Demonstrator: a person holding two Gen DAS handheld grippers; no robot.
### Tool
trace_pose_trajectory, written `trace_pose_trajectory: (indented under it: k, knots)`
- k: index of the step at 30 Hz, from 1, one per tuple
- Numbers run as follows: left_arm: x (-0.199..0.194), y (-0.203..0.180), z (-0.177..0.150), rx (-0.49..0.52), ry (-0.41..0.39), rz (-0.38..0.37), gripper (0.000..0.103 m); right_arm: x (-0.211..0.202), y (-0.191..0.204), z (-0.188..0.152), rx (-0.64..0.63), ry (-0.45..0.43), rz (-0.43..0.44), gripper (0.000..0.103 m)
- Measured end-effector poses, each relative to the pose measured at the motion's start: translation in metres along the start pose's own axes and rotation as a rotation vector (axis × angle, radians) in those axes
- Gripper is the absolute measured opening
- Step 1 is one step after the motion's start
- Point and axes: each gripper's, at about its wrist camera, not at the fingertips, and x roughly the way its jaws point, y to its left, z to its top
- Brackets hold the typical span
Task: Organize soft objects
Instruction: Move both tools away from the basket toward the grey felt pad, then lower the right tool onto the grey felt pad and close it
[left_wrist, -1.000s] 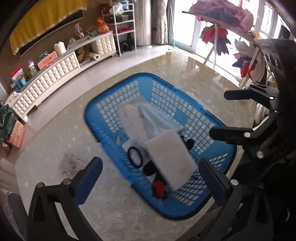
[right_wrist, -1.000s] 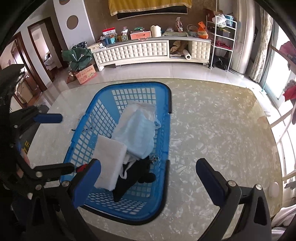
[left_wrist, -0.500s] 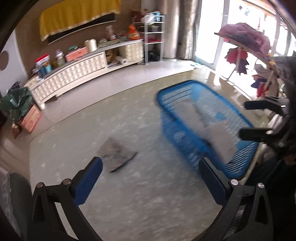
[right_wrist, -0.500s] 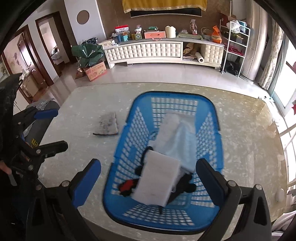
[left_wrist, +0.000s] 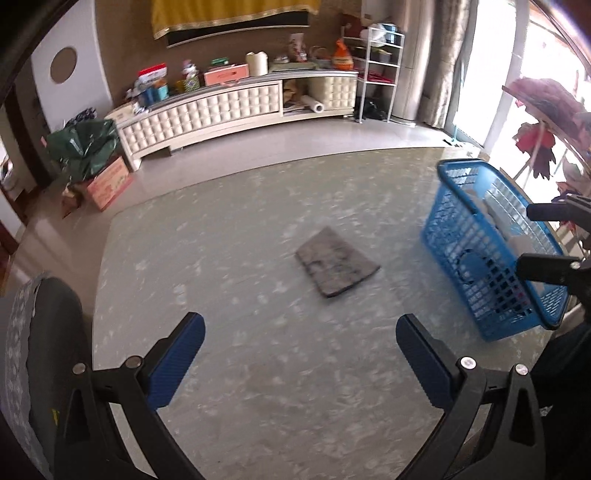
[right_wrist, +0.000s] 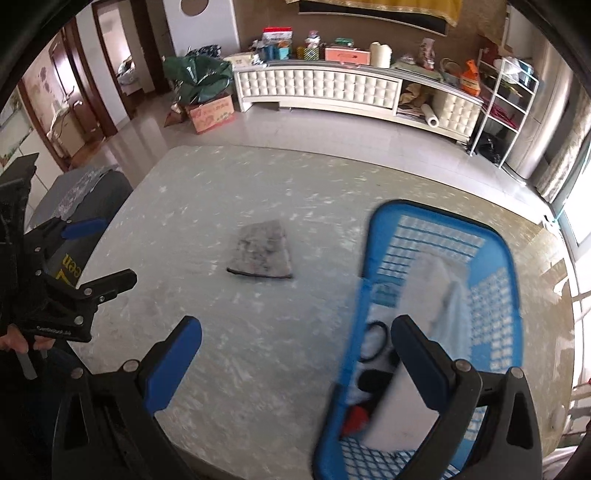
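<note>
While both grippers hover above the marble-patterned table (left_wrist: 229, 258), the left gripper (left_wrist: 299, 360) and the right gripper (right_wrist: 295, 358) have their jaws spread wide and hold nothing. A folded grey cloth (left_wrist: 337, 261) lies flat mid-table, well apart from the blue laundry basket (right_wrist: 491, 258) at the right, which already holds pale fabrics and dark items. Pinching the cloth by one layer could let it unfold, or the jaws might skid on the smooth top.
</note>
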Motion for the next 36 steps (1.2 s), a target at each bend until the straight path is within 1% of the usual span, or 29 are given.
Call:
trace_pose_trajectory:
  k: [2, 5, 7, 9, 13, 18, 21, 23, 27, 33, 36]
  knots:
    - [0.001, 0.012, -0.002, -0.025, -0.002, 0.009, 0.103, 0.013, 0.009, 0.009, -0.011, 0.017, 0.002, 0.103]
    - [0.001, 0.031, -0.008, -0.059, -0.007, 0.052, 0.103, 0.026, 0.017, 0.016, -0.021, 0.040, 0.016, 0.103]
    - [0.002, 0.042, -0.010, -0.089, -0.002, 0.049, 0.103, 0.036, 0.029, 0.022, -0.041, 0.057, 0.014, 0.103]
    - [0.001, 0.054, -0.011, -0.124, -0.005, 0.020, 0.103, 0.048, 0.037, 0.029, -0.059, 0.075, 0.011, 0.103]
    - [0.002, 0.067, -0.012, -0.150, -0.013, 0.045, 0.103, 0.067, 0.050, 0.038, -0.068, 0.106, 0.007, 0.103]
    - [0.016, 0.082, -0.014, -0.188, 0.010, 0.066, 0.103, 0.101, 0.055, 0.051, -0.064, 0.154, -0.016, 0.103]
    - [0.025, 0.088, -0.016, -0.191, 0.023, 0.086, 0.103, 0.122, 0.059, 0.056, -0.068, 0.179, -0.036, 0.103]
    - [0.035, 0.093, -0.016, -0.201, 0.058, 0.097, 0.103, 0.137, 0.061, 0.059, -0.065, 0.202, -0.039, 0.103]
    - [0.051, 0.104, -0.017, -0.226, 0.078, 0.111, 0.103, 0.165, 0.059, 0.066, -0.047, 0.253, -0.046, 0.103]
    - [0.068, 0.121, -0.016, -0.293, 0.096, 0.092, 0.103, 0.198, 0.055, 0.070, -0.029, 0.313, -0.059, 0.103]
    - [0.070, 0.122, -0.016, -0.296, 0.098, 0.091, 0.103, 0.209, 0.051, 0.068, -0.004, 0.325, -0.055, 0.100]
